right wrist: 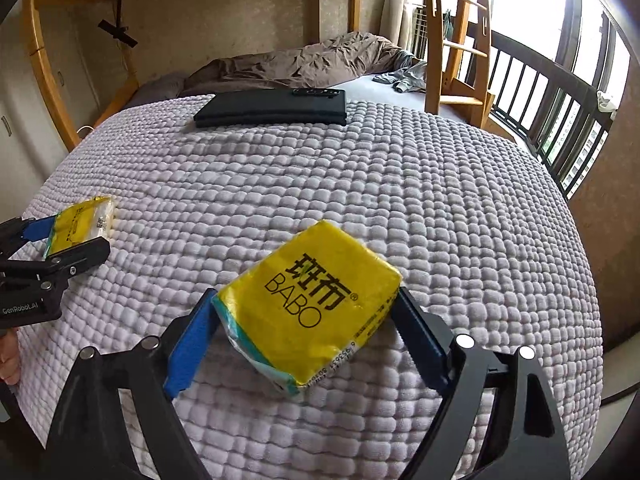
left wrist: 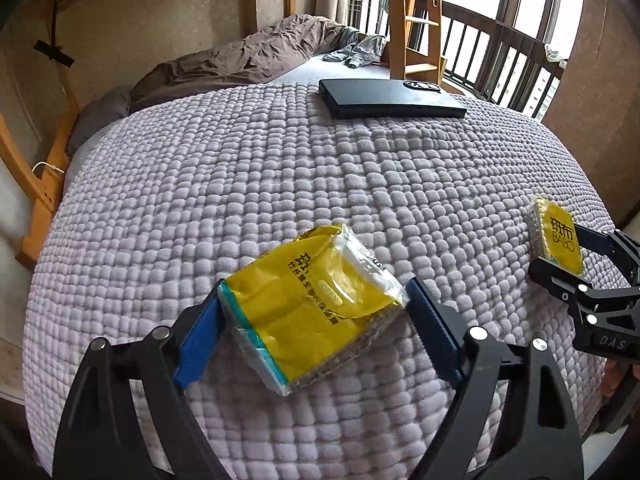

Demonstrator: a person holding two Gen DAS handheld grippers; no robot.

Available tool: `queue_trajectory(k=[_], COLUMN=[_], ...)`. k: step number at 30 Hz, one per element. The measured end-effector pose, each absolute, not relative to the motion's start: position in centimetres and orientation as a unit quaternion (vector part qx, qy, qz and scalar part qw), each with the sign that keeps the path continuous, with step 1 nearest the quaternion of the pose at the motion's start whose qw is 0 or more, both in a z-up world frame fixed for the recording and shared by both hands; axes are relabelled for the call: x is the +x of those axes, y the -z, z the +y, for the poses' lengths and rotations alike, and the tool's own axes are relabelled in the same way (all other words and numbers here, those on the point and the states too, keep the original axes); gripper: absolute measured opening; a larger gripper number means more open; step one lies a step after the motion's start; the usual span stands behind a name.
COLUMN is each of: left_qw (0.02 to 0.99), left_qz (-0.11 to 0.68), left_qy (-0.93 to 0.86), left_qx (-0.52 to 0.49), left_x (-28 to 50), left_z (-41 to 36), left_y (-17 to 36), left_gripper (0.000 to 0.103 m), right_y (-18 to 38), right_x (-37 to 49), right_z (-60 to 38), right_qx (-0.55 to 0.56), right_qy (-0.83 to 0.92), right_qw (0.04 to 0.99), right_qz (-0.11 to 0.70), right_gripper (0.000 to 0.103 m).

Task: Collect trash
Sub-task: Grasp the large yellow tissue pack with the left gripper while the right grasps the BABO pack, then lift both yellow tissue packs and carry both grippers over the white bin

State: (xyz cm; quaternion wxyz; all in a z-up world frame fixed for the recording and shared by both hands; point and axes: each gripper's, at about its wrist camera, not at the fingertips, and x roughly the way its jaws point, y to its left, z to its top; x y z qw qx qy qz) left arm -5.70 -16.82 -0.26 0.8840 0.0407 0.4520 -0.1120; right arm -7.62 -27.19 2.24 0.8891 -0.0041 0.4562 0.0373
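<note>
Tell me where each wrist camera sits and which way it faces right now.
Left wrist: behind the left hand-held gripper, facing across the quilted bed; its fingers flank the opened yellow tissue pack.
Right wrist: behind the right hand-held gripper, facing likewise; its fingers flank the BABO tissue pack; a bit of hand at the left edge.
Shared: both packs, the other gripper, the black case and the wooden ladder.

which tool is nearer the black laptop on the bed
Left, narrowly. The black laptop lies far across the bed, ahead and slightly right of the left tool. From the right tool it lies ahead, slightly left, about equally far.
</note>
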Motion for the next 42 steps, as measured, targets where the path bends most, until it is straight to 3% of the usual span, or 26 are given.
queue_trajectory(k=[42], left_qw=[0.878], left_qz=[0.454], left_qy=[0.154], left_qx=[0.002], left_x=[-16.8], left_z=[-13.0], left_y=[-3.0], left_gripper=[0.087], right_y=[-5.0], right_x=[-18.0], right_z=[-26.4], right_qx=[0.078], right_qy=[-0.053], right_qw=[0.885], right_qz=[0.455], right_gripper=[0.083])
